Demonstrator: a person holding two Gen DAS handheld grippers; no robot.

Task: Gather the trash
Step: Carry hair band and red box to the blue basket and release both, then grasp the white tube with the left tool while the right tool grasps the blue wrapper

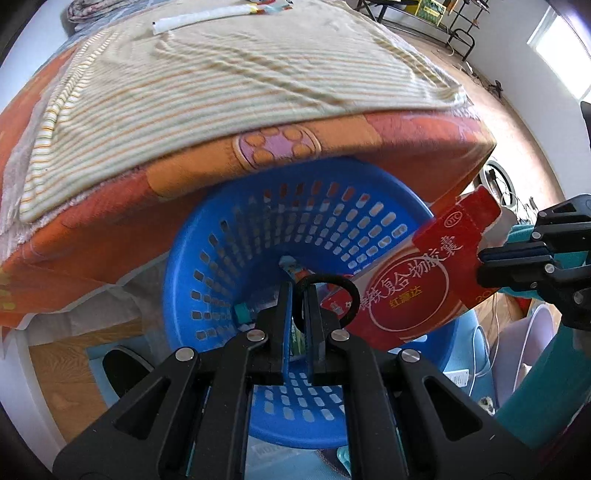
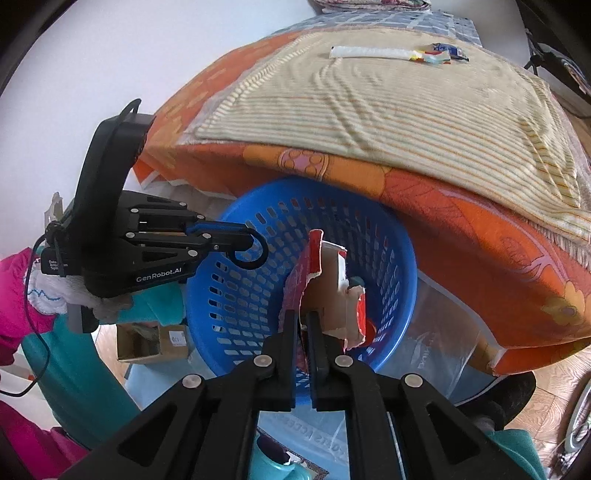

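Observation:
A blue perforated basket [image 1: 229,236] [image 2: 236,295] stands against the bed's edge, with a bottle with a teal cap [image 1: 243,312] inside. My left gripper [image 1: 300,295] is shut on a black hair tie [image 1: 332,291] and holds it over the basket; it also shows in the right wrist view [image 2: 247,245]. My right gripper [image 2: 303,321] is shut on a torn red medicine box [image 2: 325,288] [image 1: 424,280] above the basket. A white wrapper [image 2: 369,52] [image 1: 199,18] and colourful wrappers [image 2: 439,53] lie on the bed's far side.
The bed has an orange sheet [image 1: 110,221] and a striped beige blanket [image 1: 221,81]. A small cardboard box [image 2: 155,343] sits on the wood floor left of the basket. Clear plastic [image 2: 443,339] lies to the basket's right. A metal rack [image 1: 443,22] stands far right.

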